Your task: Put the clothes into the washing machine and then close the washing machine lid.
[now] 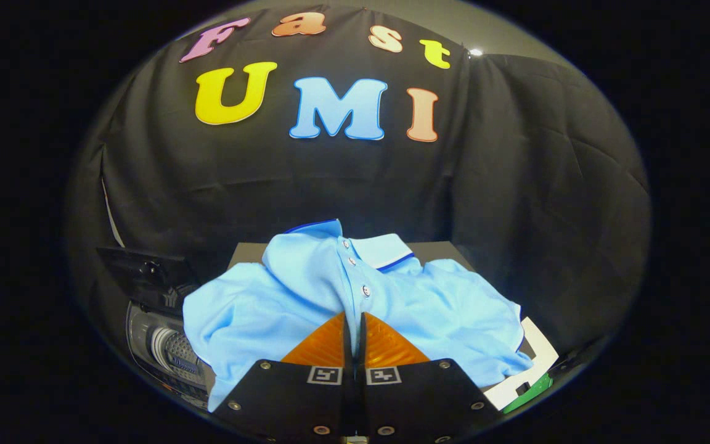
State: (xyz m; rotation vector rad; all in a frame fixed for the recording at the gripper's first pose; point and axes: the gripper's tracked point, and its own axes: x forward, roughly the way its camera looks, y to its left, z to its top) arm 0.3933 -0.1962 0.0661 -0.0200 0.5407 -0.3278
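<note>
A light blue polo shirt (306,290) with a dark-trimmed collar and a buttoned placket lies spread over a small dark table (249,251). My gripper (354,316) is down on the shirt just below the placket, and its fingers are pressed together with the cloth bunched into folds at their tips. The washing machine (167,351) sits low to the left of the shirt, its drum opening showing. Its dark lid (142,268) stands raised behind the opening. The shirt's left sleeve hangs over the table edge near the machine.
A white board with a green piece (534,364) sticks out from under the shirt's right side. Black cloth walls close the booth behind and to the right of the table.
</note>
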